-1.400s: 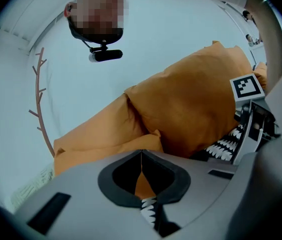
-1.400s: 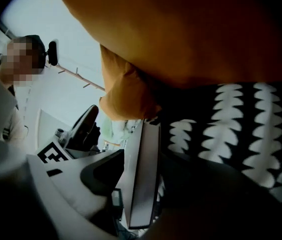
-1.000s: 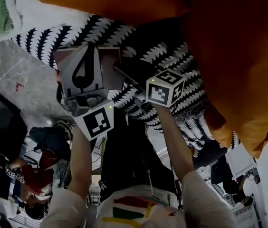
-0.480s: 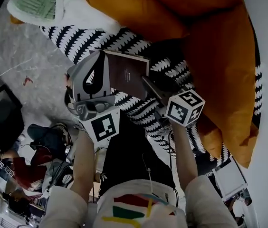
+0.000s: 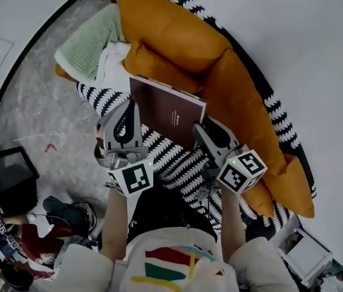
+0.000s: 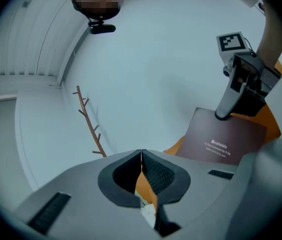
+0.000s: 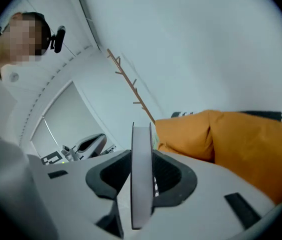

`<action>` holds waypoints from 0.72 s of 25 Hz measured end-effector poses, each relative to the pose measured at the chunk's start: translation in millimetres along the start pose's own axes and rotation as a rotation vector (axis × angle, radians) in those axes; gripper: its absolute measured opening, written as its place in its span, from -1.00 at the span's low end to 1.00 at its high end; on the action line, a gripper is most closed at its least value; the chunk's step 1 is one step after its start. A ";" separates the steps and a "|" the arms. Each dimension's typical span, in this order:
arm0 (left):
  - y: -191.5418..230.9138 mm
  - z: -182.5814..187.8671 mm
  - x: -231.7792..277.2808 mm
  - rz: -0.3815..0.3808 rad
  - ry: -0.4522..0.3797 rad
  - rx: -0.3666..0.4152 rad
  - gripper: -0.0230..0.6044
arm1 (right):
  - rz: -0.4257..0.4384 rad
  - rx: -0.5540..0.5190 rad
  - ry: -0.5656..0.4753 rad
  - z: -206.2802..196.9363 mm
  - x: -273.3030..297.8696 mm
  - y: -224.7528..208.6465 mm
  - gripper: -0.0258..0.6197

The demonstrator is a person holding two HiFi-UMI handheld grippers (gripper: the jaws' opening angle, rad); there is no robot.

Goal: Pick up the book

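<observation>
Book (image 5: 168, 111): thin, dark maroon cover, a few lines of small white print near the middle, pale page edge. Held up in the air, cover turned toward the head camera, above the black-and-white zigzag throw (image 5: 177, 163) and in front of the orange cushions (image 5: 177, 35). Clamped at its near right corner by right gripper (image 5: 199, 129), pads pressed on both covers, page edge standing upright between them in the right gripper view. Left gripper (image 5: 130, 105) beside the book's left edge, jaws closed tip to tip on nothing, only a sliver of orange showing through the gap behind the tips. Folded green blanket (image 5: 89, 44) at far left, on the end of the cushions.
</observation>
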State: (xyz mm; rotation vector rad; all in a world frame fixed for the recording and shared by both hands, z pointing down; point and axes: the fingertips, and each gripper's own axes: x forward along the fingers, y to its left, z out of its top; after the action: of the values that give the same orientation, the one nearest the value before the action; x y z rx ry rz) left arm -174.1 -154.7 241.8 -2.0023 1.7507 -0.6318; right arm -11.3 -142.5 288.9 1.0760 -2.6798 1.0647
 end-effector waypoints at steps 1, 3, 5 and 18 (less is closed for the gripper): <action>10.5 15.7 -8.7 0.014 -0.005 -0.009 -0.90 | -0.004 -0.016 -0.027 14.0 -17.1 14.8 -0.48; 29.1 50.2 -25.1 0.036 -0.026 -0.014 -0.90 | -0.016 -0.033 -0.079 39.3 -53.6 39.7 -0.48; 44.5 84.0 -37.1 0.053 -0.060 -0.006 -0.90 | -0.032 -0.044 -0.140 62.9 -87.1 57.5 -0.48; 64.1 177.1 -81.3 0.106 -0.227 -0.052 -0.90 | -0.057 -0.113 -0.236 86.8 -178.5 112.1 -0.48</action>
State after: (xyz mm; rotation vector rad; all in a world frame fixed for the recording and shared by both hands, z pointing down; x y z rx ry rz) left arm -132.4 -81.3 54.8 -1.9156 1.7370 -0.3146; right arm 68.8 -34.1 105.0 1.3224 -2.8258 0.8115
